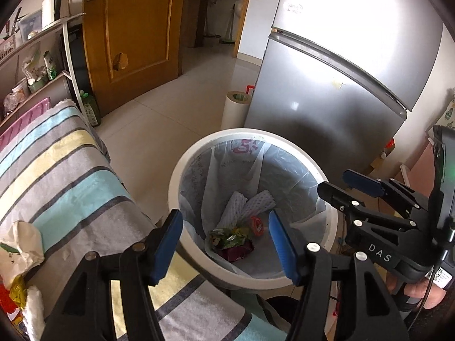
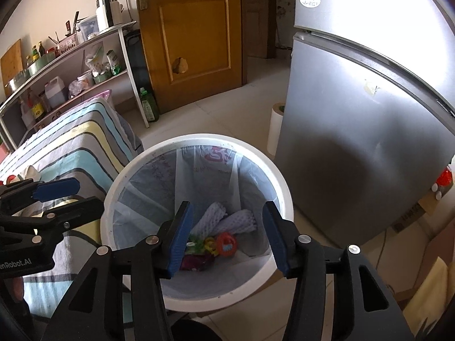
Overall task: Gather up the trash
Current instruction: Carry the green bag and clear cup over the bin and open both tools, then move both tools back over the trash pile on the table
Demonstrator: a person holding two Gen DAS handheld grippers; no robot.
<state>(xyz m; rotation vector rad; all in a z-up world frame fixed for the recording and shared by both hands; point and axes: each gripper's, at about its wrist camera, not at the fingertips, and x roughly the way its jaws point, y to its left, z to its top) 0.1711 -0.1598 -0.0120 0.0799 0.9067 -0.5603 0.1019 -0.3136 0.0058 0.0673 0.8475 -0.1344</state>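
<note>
A white round trash bin (image 1: 174, 187) (image 2: 284, 196) with a clear plastic liner stands on the floor beside the striped table. At its bottom lie white foam fruit nets (image 1: 236, 207) (image 2: 212, 217), green and purple wrappers (image 1: 229, 238) (image 2: 196, 260) and an orange plastic piece (image 1: 257, 226) (image 2: 226, 244). My left gripper (image 1: 226, 244) (image 2: 65, 199) hangs over the bin's near rim, open, with nothing between its blue pads. My right gripper (image 2: 226, 238) (image 1: 347, 189) hovers over the bin's other side, also open and holding nothing. Crumpled paper (image 1: 22, 241), a gold wrapper (image 1: 18, 289) and a white foam piece (image 1: 34, 312) lie on the table.
The table's striped cloth (image 1: 71, 176) (image 2: 74, 145) borders the bin on the left. A grey fridge (image 1: 327, 99) (image 2: 355, 128) stands close behind it, with a white paper roll (image 1: 236, 108) beside. A loaded shelf (image 2: 71, 65), a green bottle (image 2: 148, 105) and a wooden door (image 2: 193, 28) are farther back.
</note>
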